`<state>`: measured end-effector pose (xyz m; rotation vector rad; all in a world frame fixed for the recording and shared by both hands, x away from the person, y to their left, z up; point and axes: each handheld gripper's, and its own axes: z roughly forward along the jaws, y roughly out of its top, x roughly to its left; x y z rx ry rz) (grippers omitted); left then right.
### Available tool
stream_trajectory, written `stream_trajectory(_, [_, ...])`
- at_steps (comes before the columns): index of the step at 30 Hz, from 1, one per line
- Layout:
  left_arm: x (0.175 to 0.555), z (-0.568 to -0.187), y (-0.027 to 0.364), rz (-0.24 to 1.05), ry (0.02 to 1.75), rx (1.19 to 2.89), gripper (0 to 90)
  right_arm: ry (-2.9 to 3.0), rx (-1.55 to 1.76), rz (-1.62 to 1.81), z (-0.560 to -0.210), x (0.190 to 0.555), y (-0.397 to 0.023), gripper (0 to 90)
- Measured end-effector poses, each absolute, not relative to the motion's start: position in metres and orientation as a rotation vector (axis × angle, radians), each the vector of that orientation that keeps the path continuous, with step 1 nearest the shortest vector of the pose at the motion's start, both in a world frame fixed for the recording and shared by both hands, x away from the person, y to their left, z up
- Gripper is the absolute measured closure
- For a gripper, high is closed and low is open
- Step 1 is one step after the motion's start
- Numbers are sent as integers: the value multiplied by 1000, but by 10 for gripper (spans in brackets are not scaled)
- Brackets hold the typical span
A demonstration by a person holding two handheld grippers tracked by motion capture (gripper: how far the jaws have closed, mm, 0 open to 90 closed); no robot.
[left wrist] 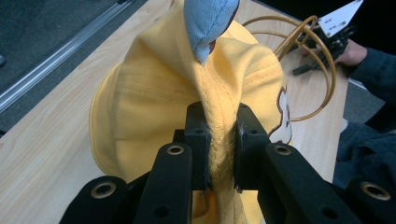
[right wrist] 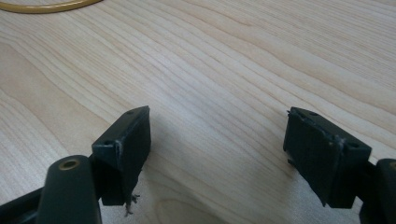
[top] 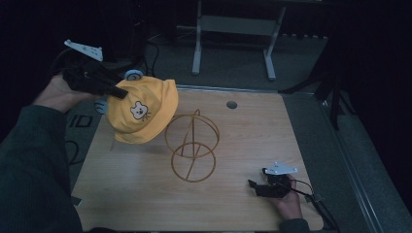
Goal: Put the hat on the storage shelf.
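The hat (top: 141, 112) hangs over the tabletop's (top: 252, 131) far left corner, pinched in the left claw (top: 116, 92) at the left edge. The wire stand (top: 192, 145) sits mid-tabletop, just right of the hat. The right claw (top: 255, 187) rests near the near right corner, well apart from both.

A gold wire stand (top: 191, 147) of crossed hoops sits on the wooden table (top: 243, 141), between the two grippers. A small round hole (top: 231, 104) lies in the tabletop beyond them. A grey metal frame (top: 233, 29) stands on the floor farther off.
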<state>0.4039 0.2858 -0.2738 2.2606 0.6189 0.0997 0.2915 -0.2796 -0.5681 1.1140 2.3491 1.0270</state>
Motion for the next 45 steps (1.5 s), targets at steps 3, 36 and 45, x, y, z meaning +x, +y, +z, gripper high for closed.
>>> stream_trajectory(3, [404, -274, 283, 89, 601, 2248, 789, 2349, 1112, 1027, -568, 292, -280, 231])
stream_trajectory(36, [400, -260, 246, 47, 449, 2293, 788, 2349, 1115, 1027, -568, 292, -280, 231])
stream_trajectory(45, [401, -255, 238, 46, 424, 2308, 787, 2349, 1114, 1027, -568, 292, -280, 231])
